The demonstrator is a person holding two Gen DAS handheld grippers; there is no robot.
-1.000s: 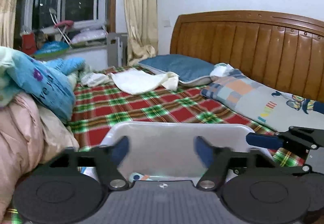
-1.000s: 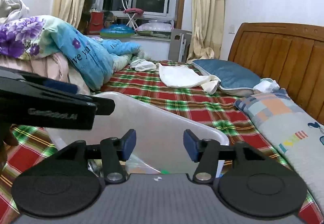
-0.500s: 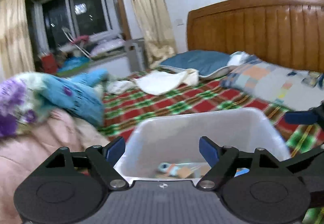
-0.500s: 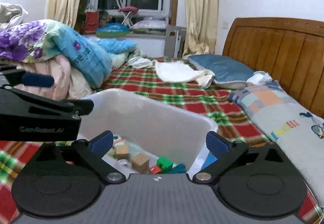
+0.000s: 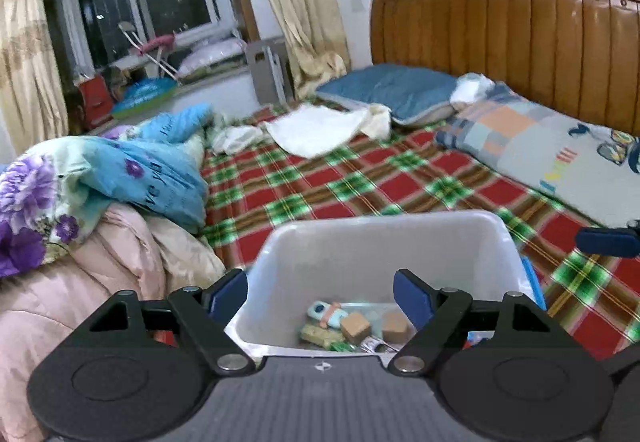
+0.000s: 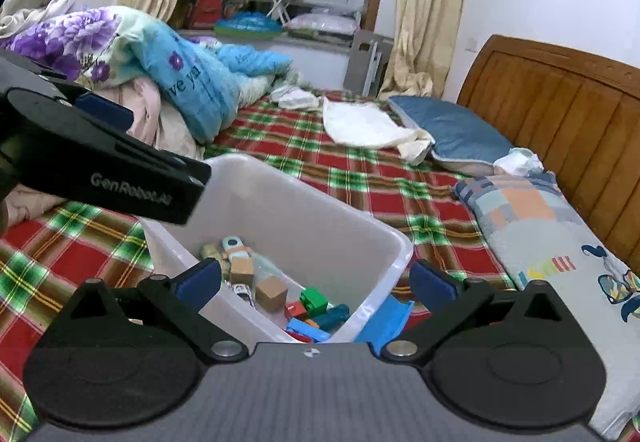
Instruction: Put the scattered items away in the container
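Observation:
A white plastic bin [image 5: 384, 242] [image 6: 304, 210] stands on the plaid bed. It holds several toys: wooden cubes [image 5: 355, 325] [image 6: 271, 293], a pale blue toy figure [image 5: 326, 312], and green, red and blue blocks [image 6: 314, 300]. A blue curved piece [image 6: 386, 316] lies just outside the bin's right corner. My left gripper [image 5: 320, 292] is open and empty above the bin's near edge. My right gripper [image 6: 316, 280] is open and empty above the bin's near right corner. The left gripper's body [image 6: 100, 170] shows at the left of the right wrist view.
The bed has a red and green plaid sheet [image 5: 360, 178]. Piled quilts [image 5: 100, 202] lie to the left. Pillows [image 5: 540, 146] and a wooden headboard [image 5: 520, 38] are on the right. A white cloth [image 5: 320, 130] lies further up the bed.
Both grippers rose and drew back from the bin and their jaws opened wider. The toys inside the bin came into view.

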